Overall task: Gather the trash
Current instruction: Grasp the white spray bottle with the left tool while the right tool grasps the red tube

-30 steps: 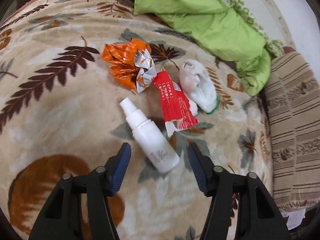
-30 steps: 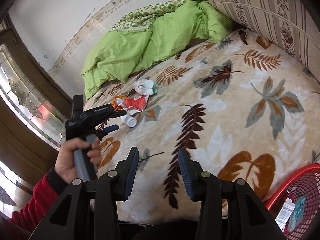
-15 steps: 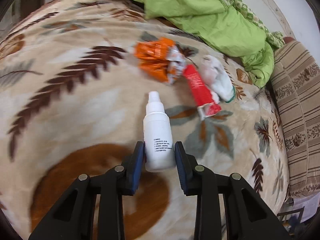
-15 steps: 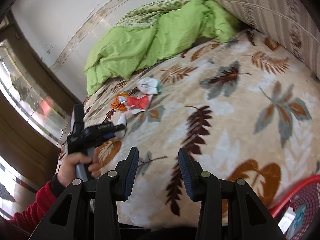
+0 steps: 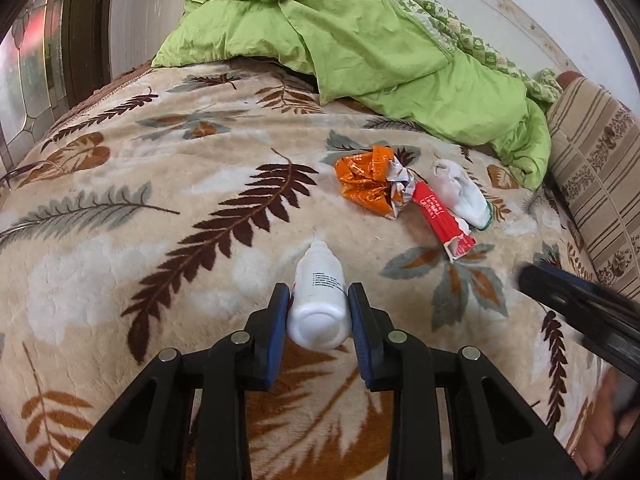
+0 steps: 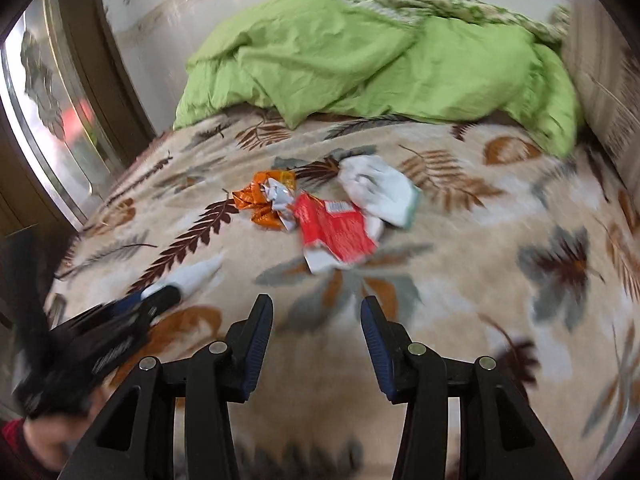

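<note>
My left gripper (image 5: 319, 296) is shut on a white plastic bottle (image 5: 319, 300), lifted a little off the leaf-patterned blanket (image 5: 140, 240); the same bottle (image 6: 192, 278) shows blurred in the right wrist view. Farther back lie a crumpled orange foil wrapper (image 5: 370, 184), a red packet (image 5: 442, 220) and a white crumpled wrapper with a green edge (image 5: 460, 192). My right gripper (image 6: 317, 312) hovers over the blanket just short of the red packet (image 6: 336, 230), its jaws opening with nothing between them. Beside that packet lie the orange wrapper (image 6: 264, 204) and white wrapper (image 6: 380, 192).
A rumpled green quilt (image 5: 352, 48) is heaped at the back of the bed. A striped cushion (image 5: 600, 184) runs along the right side. A glass door with a dark frame (image 6: 60, 120) stands on the left. A hand in a red sleeve (image 6: 16, 436) holds the left gripper.
My left gripper closed on the white bottle and lifted it away from the other trash. My right gripper swung across the bed toward the red packet and widened slightly.
</note>
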